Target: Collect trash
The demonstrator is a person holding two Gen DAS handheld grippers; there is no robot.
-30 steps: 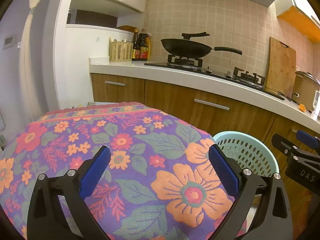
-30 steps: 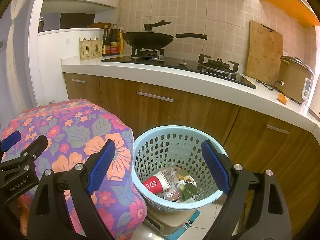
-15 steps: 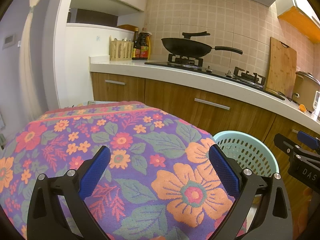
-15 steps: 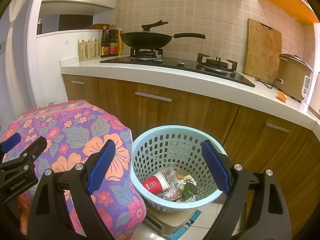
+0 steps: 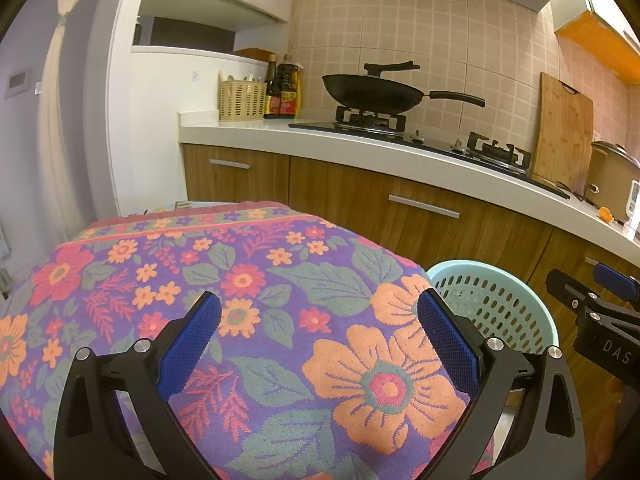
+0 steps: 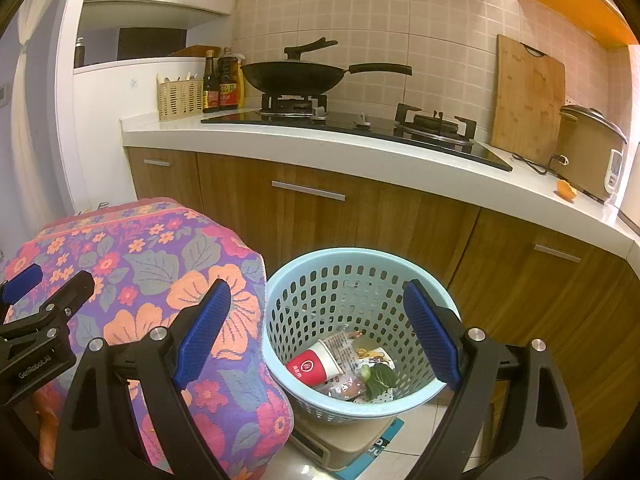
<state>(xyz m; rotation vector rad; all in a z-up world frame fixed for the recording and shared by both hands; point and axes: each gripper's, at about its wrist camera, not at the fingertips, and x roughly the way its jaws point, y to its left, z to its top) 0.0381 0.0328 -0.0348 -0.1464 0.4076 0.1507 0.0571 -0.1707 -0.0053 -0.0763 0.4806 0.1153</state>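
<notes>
A light blue perforated basket stands on the floor by the wooden cabinets. Inside lie a red-and-white paper cup, crumpled wrappers and a green leaf. My right gripper hovers over the basket, open, with nothing between its blue pads. My left gripper is open too, empty, above a table under a flowered cloth. The basket's rim shows at the right in the left wrist view, with the right gripper's fingertips past it.
A white counter runs behind with a black wok on a gas hob, sauce bottles, a cutting board and a rice cooker. A scale-like device sits under the basket.
</notes>
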